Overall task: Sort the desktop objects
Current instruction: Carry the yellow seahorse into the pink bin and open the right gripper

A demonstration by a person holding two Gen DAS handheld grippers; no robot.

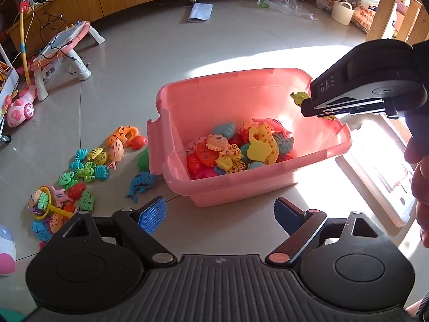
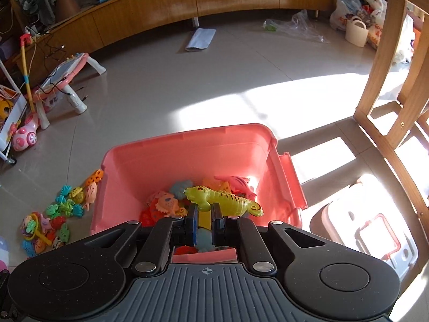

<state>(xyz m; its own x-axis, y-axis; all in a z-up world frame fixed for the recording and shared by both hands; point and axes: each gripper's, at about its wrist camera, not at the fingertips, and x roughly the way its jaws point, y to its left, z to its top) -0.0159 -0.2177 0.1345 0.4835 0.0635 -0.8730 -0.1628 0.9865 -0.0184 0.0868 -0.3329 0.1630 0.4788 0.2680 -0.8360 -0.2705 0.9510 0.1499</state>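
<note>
I am holding a yellow-green lizard toy [image 2: 222, 200] in the right gripper [image 2: 205, 216], whose blue-padded fingers [image 2: 193, 224] are closing narrowly on its underside. In the right wrist view the toy's long axis is running nearly left to right across the lower centre of the frame, tilting slightly down toward the right; the head is pointing left and the curled tail right. It is hanging above the open pink bin [image 2: 187, 147], over the near part of the pile inside.

The bin is sitting on the tiled floor [image 1: 161, 53] and is holding a heap of plastic sea-animal toys [image 1: 238, 147] in orange, yellow, red and blue, gathered toward one side of its bottom.

I am keeping the left gripper [image 1: 219, 216] spread wide with nothing between its fingers, low in the frame, just short of the bin's near wall.

The left wrist view is showing the right gripper [image 1: 311, 107] from outside at the upper right, with only the lizard's head [image 1: 299, 97] protruding over the bin's rim. It is also showing more loose toys [image 1: 88, 166] scattered on the floor at the left of the bin. The right wrist view alone is showing the wooden chair frame [image 2: 386, 80] at the right edge.
</note>
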